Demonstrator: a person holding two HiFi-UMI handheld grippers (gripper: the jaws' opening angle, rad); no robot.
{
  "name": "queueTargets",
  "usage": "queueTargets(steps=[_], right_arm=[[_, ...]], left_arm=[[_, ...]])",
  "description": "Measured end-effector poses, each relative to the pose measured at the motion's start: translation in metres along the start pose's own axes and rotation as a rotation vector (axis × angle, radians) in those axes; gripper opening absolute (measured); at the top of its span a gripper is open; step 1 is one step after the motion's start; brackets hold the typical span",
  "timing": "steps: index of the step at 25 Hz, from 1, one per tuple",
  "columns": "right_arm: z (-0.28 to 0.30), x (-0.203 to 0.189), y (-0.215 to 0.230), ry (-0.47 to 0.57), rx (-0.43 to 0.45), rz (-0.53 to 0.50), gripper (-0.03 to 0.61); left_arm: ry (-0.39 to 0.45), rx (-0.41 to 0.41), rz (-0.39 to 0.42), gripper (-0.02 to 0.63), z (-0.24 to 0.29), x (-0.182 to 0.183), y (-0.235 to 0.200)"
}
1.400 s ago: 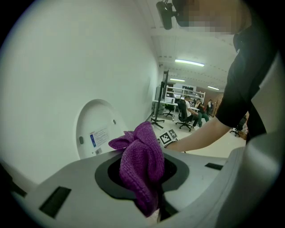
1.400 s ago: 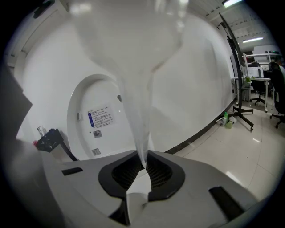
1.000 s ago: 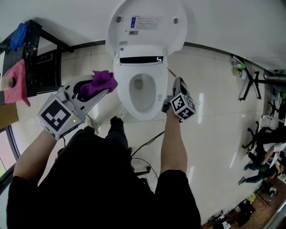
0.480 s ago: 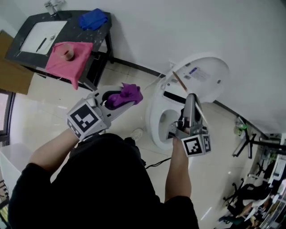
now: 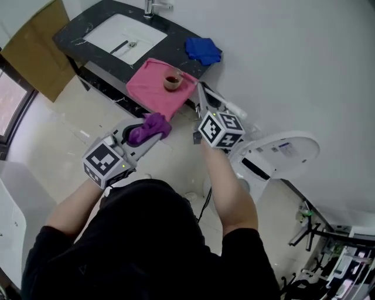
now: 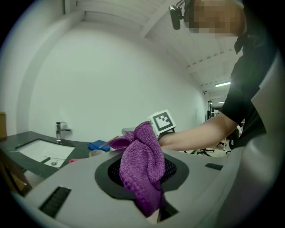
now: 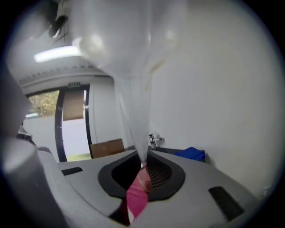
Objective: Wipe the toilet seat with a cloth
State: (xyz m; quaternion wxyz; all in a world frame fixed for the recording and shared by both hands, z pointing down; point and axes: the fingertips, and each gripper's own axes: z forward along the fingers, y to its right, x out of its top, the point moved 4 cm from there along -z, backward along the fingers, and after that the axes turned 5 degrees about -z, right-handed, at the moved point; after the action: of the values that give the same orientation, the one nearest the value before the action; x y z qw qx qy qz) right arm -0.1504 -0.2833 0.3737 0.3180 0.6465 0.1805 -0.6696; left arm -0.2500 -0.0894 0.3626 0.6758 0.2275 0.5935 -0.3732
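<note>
**Left gripper** (image 5: 153, 136): sat left of centre in the head view. Its jaws were clamped on a bunched purple cloth (image 5: 149, 127), which bulged up and out past the tips. The cloth was in the air above the floor, well apart from the toilet.

**Right gripper** (image 5: 202, 99): sat just right of the left one, and its marker cube (image 5: 220, 130) faced the camera. Its tips lay at the near edge of the pink cloth (image 5: 157, 89). In the right gripper view the jaws stood narrow, drawn almost together at the tips. A pale, blurred streak rose from them, and what it was could not be told.

**Toilet** (image 5: 280, 151): stood at the right of the frame with its lid raised. The person's right forearm (image 5: 225, 181) hid most of the bowl and seat.

**Worktop** (image 5: 76, 36): a black surface at the upper left carried 1 white sink basin (image 5: 120, 36) with a tap (image 5: 153, 7). 1 blue cloth (image 5: 203, 50) lay on it by the wall. The pink cloth hung over its front edge, and 1 small brown cup (image 5: 171, 81) stood on that cloth.
</note>
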Motion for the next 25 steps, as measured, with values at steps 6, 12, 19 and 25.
queueTargets(steps=[6,12,19,25], right_arm=[[0.069,-0.049,-0.003,-0.261,-0.093,-0.140,0.075],[0.038,-0.055,-0.009,-0.336,-0.119,-0.119,0.155],[-0.157,-0.061,-0.010,-0.279,-0.264,-0.033,0.153],[-0.393,-0.081,0.005,-0.257,-0.642,0.013,0.116]], left_arm=[[0.019,0.038,-0.041,0.092,-0.040,-0.008,-0.041],[0.029,-0.053,-0.041,0.092,-0.023,-0.003,-0.045],[0.002,-0.314,-0.020,0.092,0.053,0.007,0.023],[-0.046,-0.603,0.073,0.092,0.141,-0.003,0.171]])
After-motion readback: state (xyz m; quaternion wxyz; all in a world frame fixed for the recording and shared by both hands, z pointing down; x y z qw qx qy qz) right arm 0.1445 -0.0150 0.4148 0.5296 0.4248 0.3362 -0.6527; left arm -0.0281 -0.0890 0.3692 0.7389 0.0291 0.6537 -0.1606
